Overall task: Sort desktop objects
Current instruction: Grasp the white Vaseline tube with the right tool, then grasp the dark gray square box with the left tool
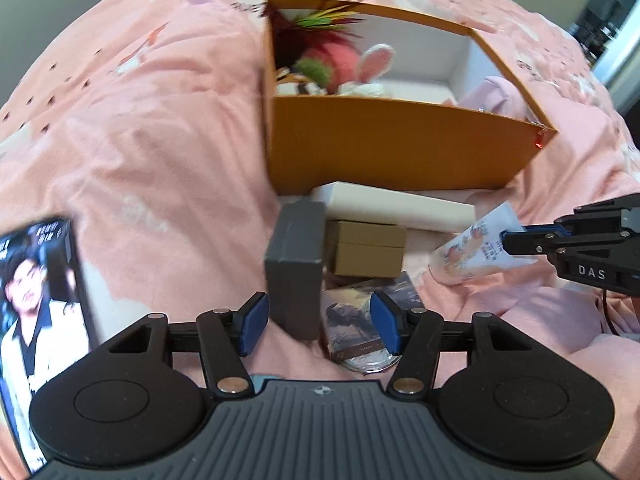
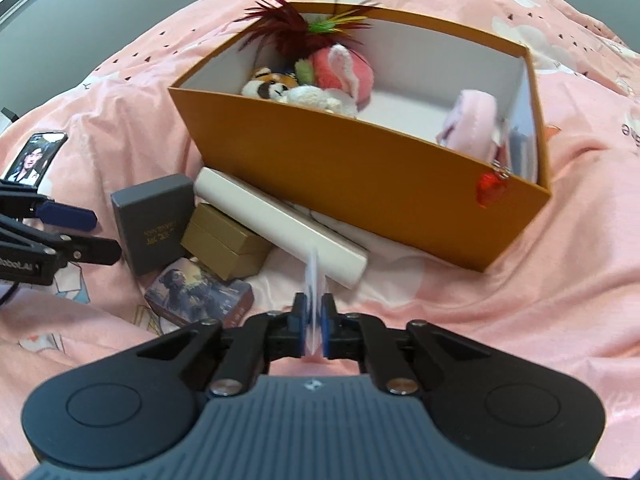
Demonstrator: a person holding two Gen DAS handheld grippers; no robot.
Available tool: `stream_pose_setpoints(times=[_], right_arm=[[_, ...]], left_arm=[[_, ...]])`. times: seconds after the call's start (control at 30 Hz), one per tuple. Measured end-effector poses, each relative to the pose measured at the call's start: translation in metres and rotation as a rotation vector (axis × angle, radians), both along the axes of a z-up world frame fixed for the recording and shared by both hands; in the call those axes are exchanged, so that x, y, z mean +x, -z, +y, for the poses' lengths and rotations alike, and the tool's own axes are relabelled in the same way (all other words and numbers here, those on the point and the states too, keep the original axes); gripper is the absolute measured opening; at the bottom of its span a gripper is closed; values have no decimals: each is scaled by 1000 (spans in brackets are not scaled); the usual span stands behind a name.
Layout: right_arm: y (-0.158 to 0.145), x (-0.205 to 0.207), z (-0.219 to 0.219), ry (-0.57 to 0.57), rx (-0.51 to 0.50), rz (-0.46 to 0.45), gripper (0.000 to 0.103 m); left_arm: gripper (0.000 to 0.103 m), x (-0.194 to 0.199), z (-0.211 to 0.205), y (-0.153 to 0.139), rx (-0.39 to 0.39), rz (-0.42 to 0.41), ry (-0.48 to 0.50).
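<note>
At lower left, the left hand-held gripper gapes wide before the upright grey cardboard box, likely lining up a grasp. At right, the right hand-held gripper pinches the white printed cream tube, presumably bound for the orange open box on the bed.

Orange box open-topped on pink bed, white inside; plush toys and feather bunch at one end, pink pouch at other. Before box: long white box flat against its wall; gold box touching it; grey box upright on edge; picture tin flat. Cream tube lifted, tilted, flat end pinched in right tool.
</note>
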State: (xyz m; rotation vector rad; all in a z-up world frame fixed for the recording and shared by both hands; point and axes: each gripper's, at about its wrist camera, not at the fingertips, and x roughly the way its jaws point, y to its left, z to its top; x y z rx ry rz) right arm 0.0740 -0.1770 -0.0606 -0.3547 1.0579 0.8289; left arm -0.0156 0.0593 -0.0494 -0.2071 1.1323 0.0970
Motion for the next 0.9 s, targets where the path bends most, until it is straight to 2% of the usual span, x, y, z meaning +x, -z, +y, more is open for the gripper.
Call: stream_pose_setpoints(times=[0.17,0.3,0.5,0.6,0.8,0.9], right_arm=[[4,2,-5,17,1,14,6],[6,2,-5,16,8,25,7],[7,9,-3,31,19,39,12],[7,12,0,28,21,47,12],[11,14,-1,31,16,68,12],[12,15,-2,37,19,81,11]], left_arm=[[67,16,0,8,90,23,17],[67,25,7,16,51,44,18],[69,42,10,13,76,46,51],[69,56,16,16,32,97,78],[69,74,26,24,-25,187,67],[54,76,29,27,-43,215,70]])
